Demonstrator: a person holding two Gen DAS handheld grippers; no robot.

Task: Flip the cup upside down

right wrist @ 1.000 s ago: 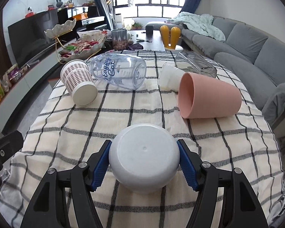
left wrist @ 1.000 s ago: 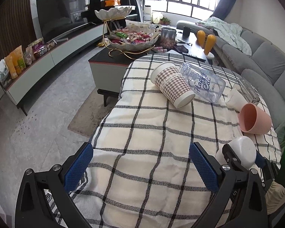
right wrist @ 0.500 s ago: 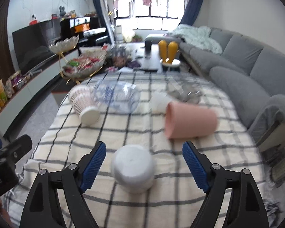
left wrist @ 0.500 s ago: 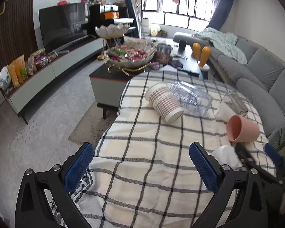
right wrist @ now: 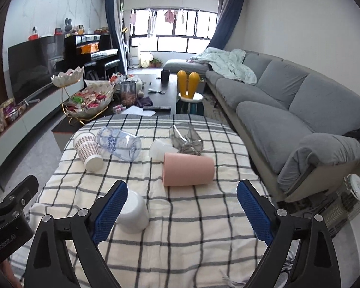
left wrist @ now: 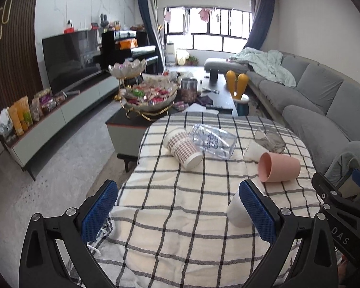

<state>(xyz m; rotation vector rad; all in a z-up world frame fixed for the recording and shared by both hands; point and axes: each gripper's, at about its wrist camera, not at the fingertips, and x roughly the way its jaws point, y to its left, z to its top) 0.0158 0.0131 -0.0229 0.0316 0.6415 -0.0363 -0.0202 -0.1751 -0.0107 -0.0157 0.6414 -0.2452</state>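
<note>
Standing mouth-down on the checked tabletop (right wrist: 204, 235), the white cup (right wrist: 133, 212) sits at the near edge, flat base up, free of both grippers. Looks like light, stiff plastic or melamine with a smooth, somewhat slippery wall; judged unlikely to deform under a pinch but prone to skate on the loose cloth. Best hold, by judgement: across the mid-wall, below the base rim, where the taper is mild.

Right gripper (right wrist: 182, 212): jaws wide, nothing between them; the cup lies at about 9 o'clock of its centre, partly behind the left pad. Left gripper (left wrist: 177, 211): jaws wide, empty; the cup (left wrist: 237, 212) shows at about 3 o'clock, half hidden by the right pad.

Right wrist view shows the cup's base and most of its wall. Left wrist view shows only a sliver of the wall, but gives the right gripper's black frame just beyond it at 3 o'clock.

Further back, all lying on their sides: pink cup (right wrist: 188, 169), checked paper cup (right wrist: 87, 152), clear bottle (right wrist: 118, 144). Well apart from the white cup.
</note>
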